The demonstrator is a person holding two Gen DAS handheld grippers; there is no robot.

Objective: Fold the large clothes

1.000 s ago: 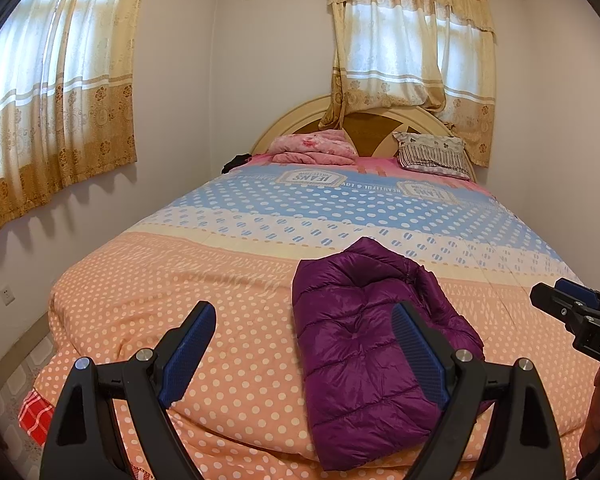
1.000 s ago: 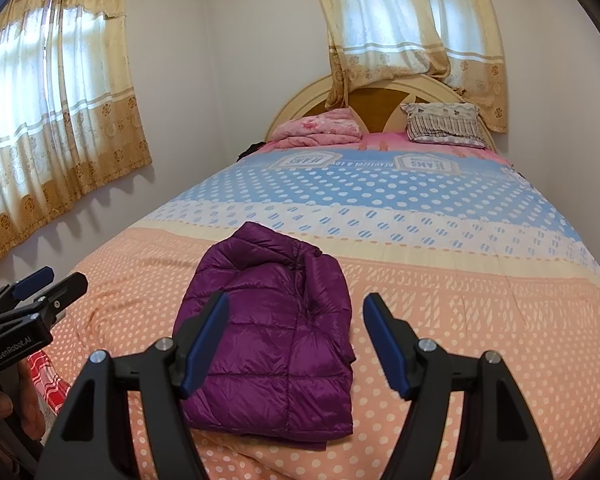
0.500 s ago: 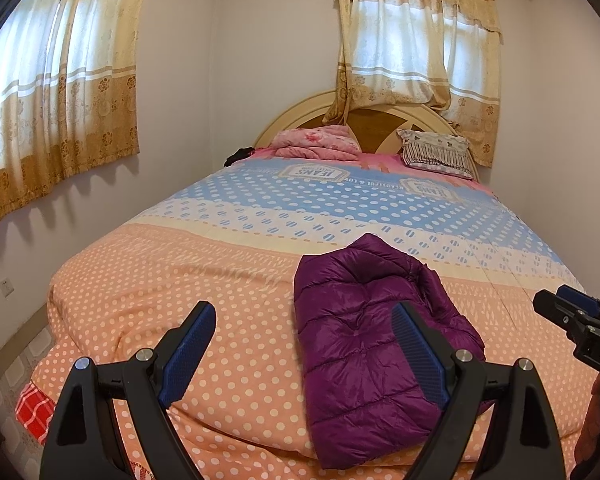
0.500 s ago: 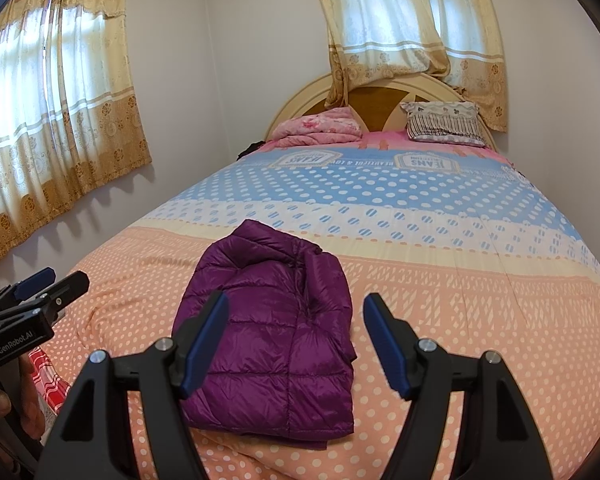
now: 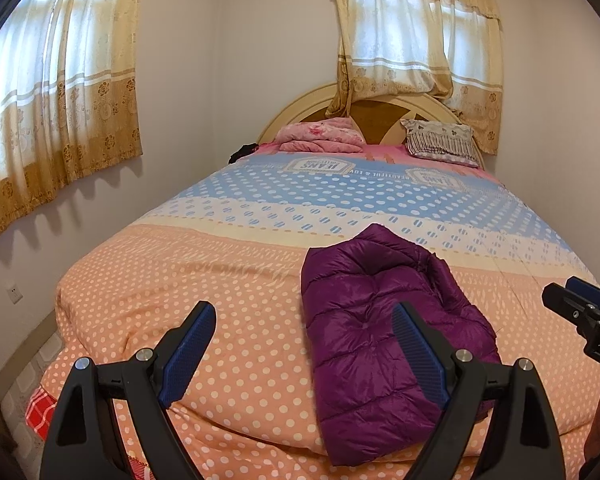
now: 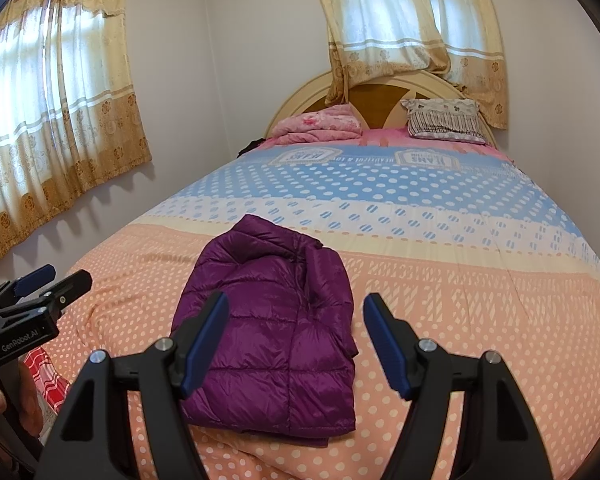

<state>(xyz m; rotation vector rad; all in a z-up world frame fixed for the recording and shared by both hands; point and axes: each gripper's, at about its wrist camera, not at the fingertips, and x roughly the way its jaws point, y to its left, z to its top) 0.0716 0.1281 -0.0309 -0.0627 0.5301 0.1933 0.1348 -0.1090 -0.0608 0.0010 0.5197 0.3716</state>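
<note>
I take the purple puffer jacket point(image 6: 272, 328) as my landmark; it lies on the bed point(image 6: 460, 320), on the peach dotted part of the cover near the foot edge, already gathered into a thick, roughly rectangular bundle with its quilted panels facing up and one looser flap or sleeve bulging along its right side; I judge the fold to be at or close to its last step, with perhaps only a tidy of that right side left; my left tongs point(image 5: 300, 356) hang above the bed's near edge, just left of the jacket, jaws wide and nothing between the pads; my right tongs point(image 6: 296, 340) hover over the jacket's near right part, jaws also apart and empty, one pad showing in front of the purple fabric but, as far as I can tell, not pressing on it; if more folding is wanted, I think the next move calls for lowering a pair of tongs to the loose right edge, pinching only the top layer, and laying it inward without dragging the slippery bundle off the foot of the bed; the puffy fill will likely spring back, so a press down afterwards seems wise; as for containers, I see no basket, box or drawer anywhere around the jacket; beyond it, at the headboard, lie a folded pink blanket point(image 6: 320, 124) and a striped pillow point(image 6: 444, 118).
</note>
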